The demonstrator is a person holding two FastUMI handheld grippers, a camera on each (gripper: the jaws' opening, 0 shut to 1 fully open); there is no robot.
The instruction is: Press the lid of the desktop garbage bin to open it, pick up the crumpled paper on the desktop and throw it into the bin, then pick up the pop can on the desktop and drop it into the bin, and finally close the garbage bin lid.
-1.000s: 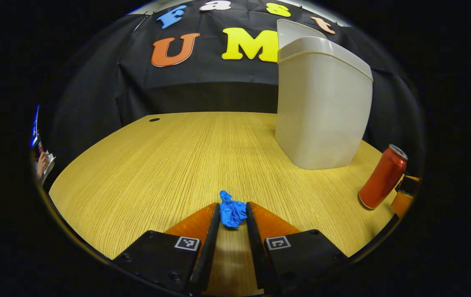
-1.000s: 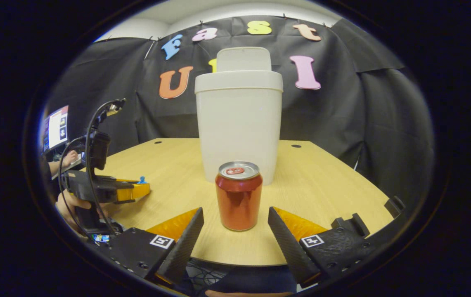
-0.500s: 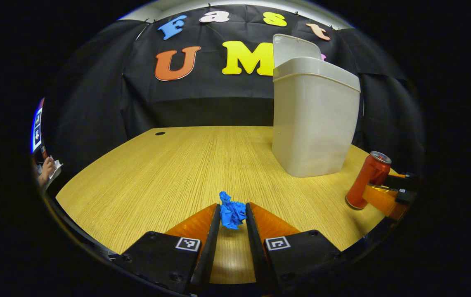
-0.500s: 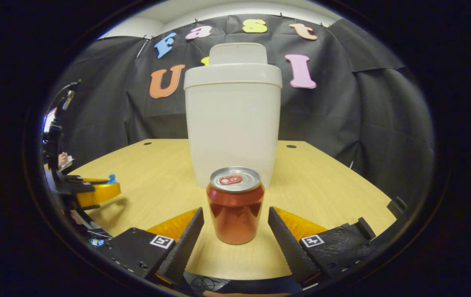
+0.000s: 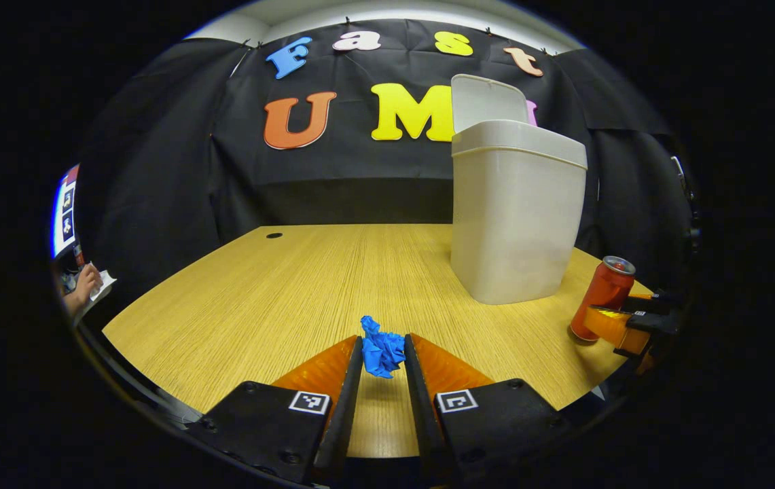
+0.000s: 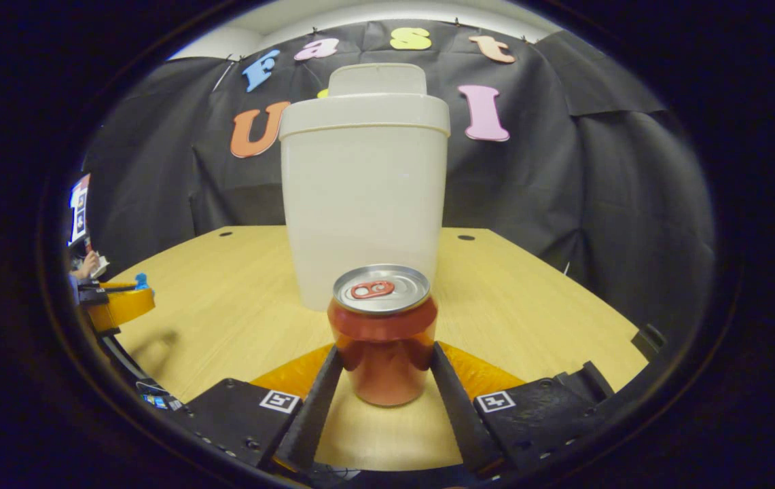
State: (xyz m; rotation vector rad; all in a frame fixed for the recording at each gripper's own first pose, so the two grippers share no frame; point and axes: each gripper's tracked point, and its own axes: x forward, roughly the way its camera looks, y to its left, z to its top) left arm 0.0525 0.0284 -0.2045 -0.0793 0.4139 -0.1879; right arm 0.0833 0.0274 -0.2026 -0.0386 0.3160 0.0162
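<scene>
The beige garbage bin stands on the wooden table with its lid tipped up open. My left gripper is shut on the blue crumpled paper, held above the table near its front edge. In the right gripper view the bin rises straight ahead. The red pop can stands upright in front of it, and my right gripper has both fingers pressed on the can's sides. From the left gripper view the can and the right gripper sit at the far right. The left gripper with the paper appears at the left edge.
The table has a round cable hole at the back left and two more holes beside the bin. A screen and a person's hand are off the table's left side. The black cloth wall hangs behind.
The right gripper's fingers closed in from wide open until they press on the can. The left gripper, still holding the paper, rose and drew back from the bin.
</scene>
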